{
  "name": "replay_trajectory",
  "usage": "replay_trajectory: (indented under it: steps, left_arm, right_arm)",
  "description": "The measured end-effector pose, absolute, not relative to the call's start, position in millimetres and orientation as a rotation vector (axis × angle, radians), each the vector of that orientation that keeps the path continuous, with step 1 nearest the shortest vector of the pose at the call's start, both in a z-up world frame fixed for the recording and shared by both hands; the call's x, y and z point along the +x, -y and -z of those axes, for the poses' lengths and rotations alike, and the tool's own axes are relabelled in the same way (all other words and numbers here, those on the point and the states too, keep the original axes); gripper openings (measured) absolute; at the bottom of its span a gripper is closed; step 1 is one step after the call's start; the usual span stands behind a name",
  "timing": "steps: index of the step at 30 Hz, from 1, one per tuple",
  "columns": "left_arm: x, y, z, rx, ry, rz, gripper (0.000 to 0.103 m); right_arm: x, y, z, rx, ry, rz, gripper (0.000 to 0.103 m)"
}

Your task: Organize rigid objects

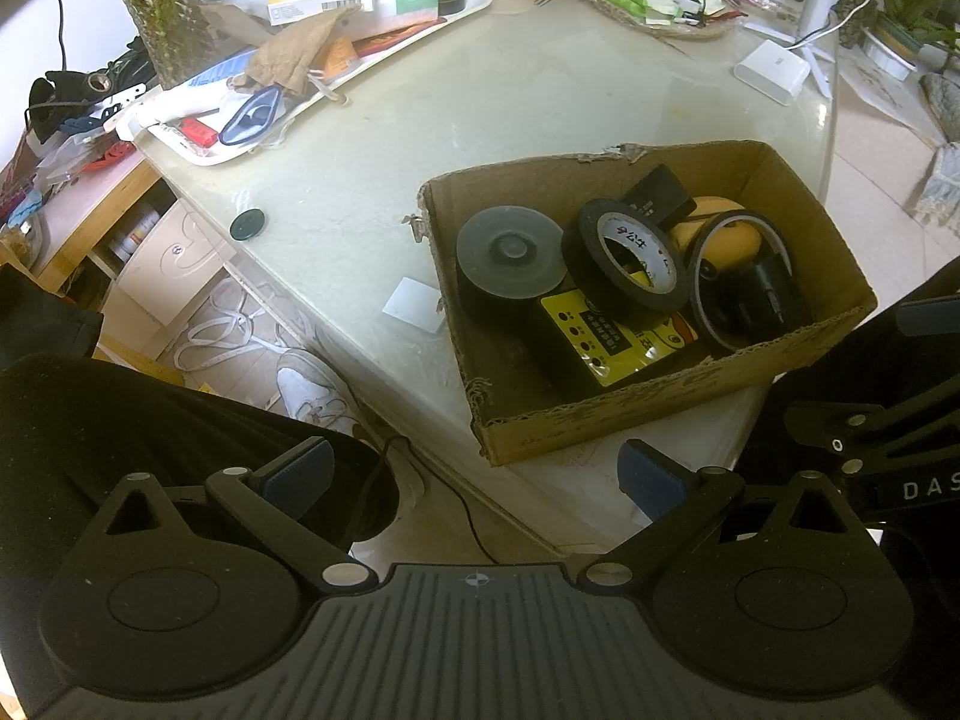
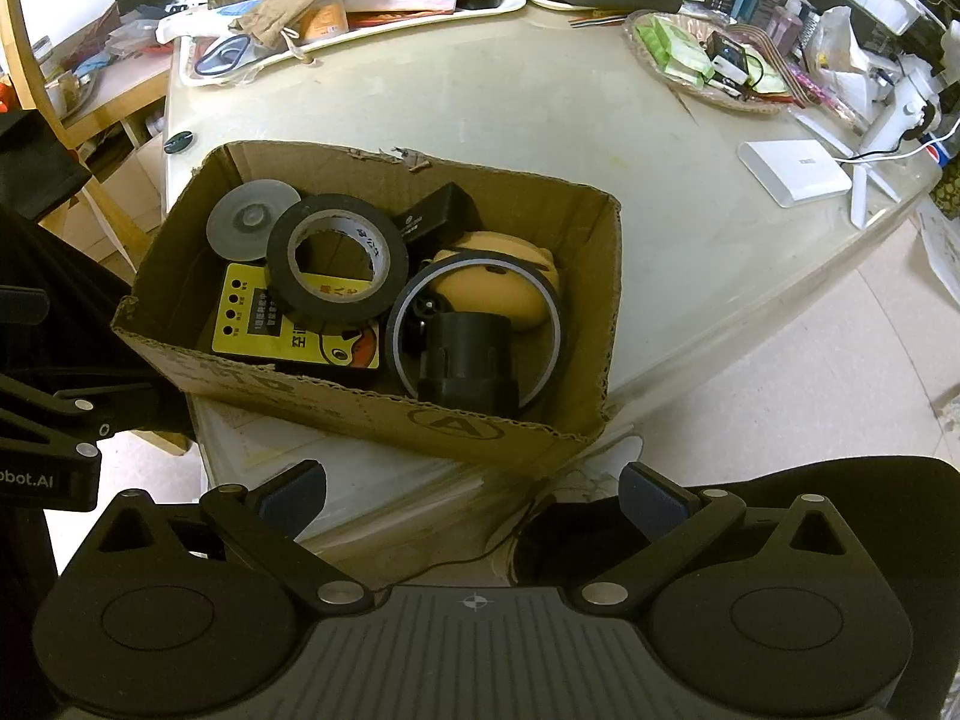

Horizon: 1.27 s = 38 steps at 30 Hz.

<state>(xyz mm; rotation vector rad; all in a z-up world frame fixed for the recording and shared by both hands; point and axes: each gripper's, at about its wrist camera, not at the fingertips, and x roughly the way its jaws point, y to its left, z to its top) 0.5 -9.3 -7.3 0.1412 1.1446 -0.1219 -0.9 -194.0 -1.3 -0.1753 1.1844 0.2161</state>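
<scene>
An open cardboard box [image 1: 660, 420] [image 2: 384, 414] sits at the near edge of a pale table [image 1: 480, 120] [image 2: 600, 138]. Inside lie a black tape roll [image 1: 624, 261] [image 2: 336, 267], a grey disc spool [image 1: 510, 252] [image 2: 249, 219], a yellow-and-black card [image 1: 612, 339] [image 2: 264, 324], a thin black ring [image 1: 702, 264] [image 2: 480, 333] around an orange rounded object [image 2: 492, 294], a black cylinder [image 2: 465, 360] and a small black box [image 1: 657, 192] [image 2: 432, 216]. My left gripper [image 1: 474, 474] and right gripper [image 2: 474, 495] hang open just short of the box, holding nothing.
A cluttered white tray [image 1: 420, 30] [image 2: 360, 36] and a wicker basket [image 1: 660, 0] [image 2: 708, 60] stand at the back. A white flat device [image 1: 774, 72] [image 2: 792, 171] lies at the right, a dark round cap [image 1: 247, 223] [image 2: 178, 142] and a white card [image 1: 414, 304] left of the box.
</scene>
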Motion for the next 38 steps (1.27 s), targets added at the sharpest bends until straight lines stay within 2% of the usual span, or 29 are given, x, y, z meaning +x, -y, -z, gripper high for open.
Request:
replay_trajectory:
  steps: [38]
  left_arm:
    - [-1.3, 7.4, 5.8, 0.124, -1.127, 0.127, 0.103]
  right_arm:
    - [-0.2, 196.7, 0.3, -0.167, -1.183, -0.207, 0.103]
